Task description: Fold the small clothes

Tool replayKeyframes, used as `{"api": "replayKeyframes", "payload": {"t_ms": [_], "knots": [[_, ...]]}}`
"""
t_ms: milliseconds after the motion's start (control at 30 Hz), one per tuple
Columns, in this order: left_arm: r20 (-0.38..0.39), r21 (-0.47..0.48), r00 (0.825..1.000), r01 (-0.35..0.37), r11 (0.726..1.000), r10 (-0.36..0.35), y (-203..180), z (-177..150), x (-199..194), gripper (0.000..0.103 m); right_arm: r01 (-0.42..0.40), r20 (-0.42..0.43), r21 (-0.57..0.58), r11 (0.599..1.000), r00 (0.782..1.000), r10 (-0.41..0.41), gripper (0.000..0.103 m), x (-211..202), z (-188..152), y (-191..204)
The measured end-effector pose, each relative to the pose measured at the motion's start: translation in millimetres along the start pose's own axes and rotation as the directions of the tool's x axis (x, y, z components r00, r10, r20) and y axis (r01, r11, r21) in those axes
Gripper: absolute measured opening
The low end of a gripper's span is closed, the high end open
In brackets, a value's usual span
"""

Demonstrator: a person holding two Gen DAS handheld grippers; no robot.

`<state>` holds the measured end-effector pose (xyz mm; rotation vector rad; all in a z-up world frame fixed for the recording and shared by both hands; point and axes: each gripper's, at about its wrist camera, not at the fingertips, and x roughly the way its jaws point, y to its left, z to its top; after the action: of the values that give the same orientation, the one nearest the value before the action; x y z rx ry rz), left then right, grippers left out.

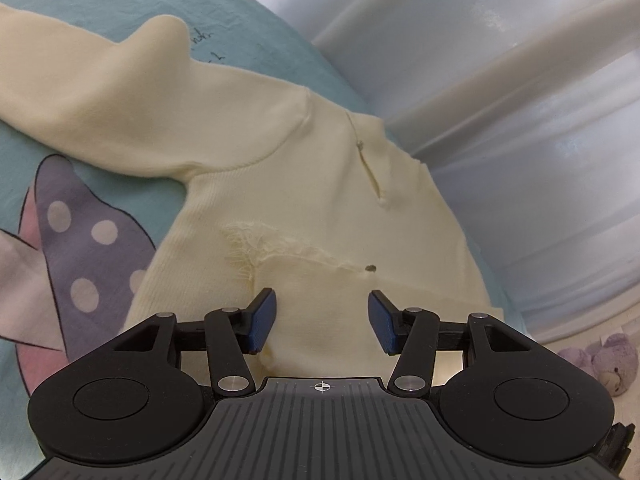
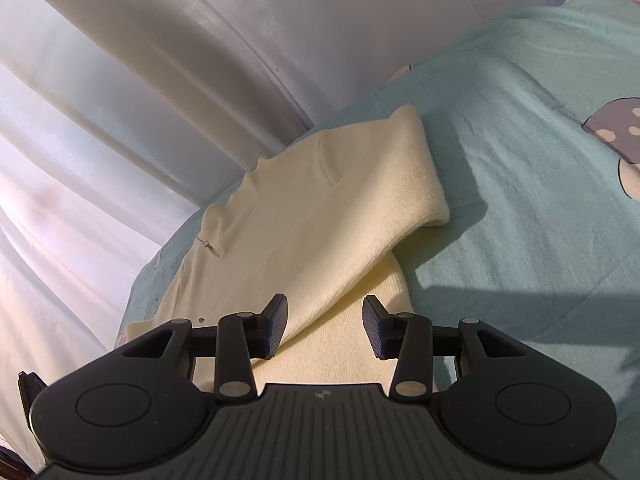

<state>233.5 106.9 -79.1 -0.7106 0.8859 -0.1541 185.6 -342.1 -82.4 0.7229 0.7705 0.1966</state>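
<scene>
Both tools, left (image 1: 322, 320) and right (image 2: 325, 326), hover spread and empty; ahead, we see the sweater (image 1: 320, 184) barely folded, one sleeve (image 2: 360, 208) crossed over.

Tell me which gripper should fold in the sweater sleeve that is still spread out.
Left, probably. The left gripper hangs open over the cream sweater, and the outstretched sleeve shows only in its view. The right gripper, also open, faces the side where the other sleeve already lies across the body.
</scene>
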Motion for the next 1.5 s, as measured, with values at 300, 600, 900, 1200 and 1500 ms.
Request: {"api": "replayKeyframes", "payload": {"t_ms": [300, 600, 900, 1200, 1500], "knots": [[-0.015, 0.006, 0.999, -0.048, 0.999, 0.048, 1, 7, -14, 0.058, 0.020, 0.015, 0.035, 0.999, 1.000, -0.020, 0.043, -5, 1, -13], [-0.059, 0.010, 0.998, -0.021, 1.000, 0.022, -7, 22, 15, 0.007, 0.019, -0.012, -0.017, 1.000, 1.000, -0.019, 0.043, 11, -1, 2], [0.238, 0.308, 0.970, -0.123, 0.943, 0.048, -69, 72, -9, 0.006, 0.036, 0.024, -0.121, 0.992, 0.999, -0.034, 0.043, 18, 19, 25], [0.142, 0.284, 0.978, -0.188, 0.940, 0.153, -41, 82, 34, 0.006, 0.240, 0.096, -0.252, 0.938, 0.970, -0.222, 0.043, 51, 44, 40], [0.271, 0.277, 0.951, -0.228, 0.933, 0.152, -47, 97, 26, 0.006, 0.304, 0.139, -0.370, 0.878, 0.952, -0.272, 0.038, 67, 38, 50]]}}
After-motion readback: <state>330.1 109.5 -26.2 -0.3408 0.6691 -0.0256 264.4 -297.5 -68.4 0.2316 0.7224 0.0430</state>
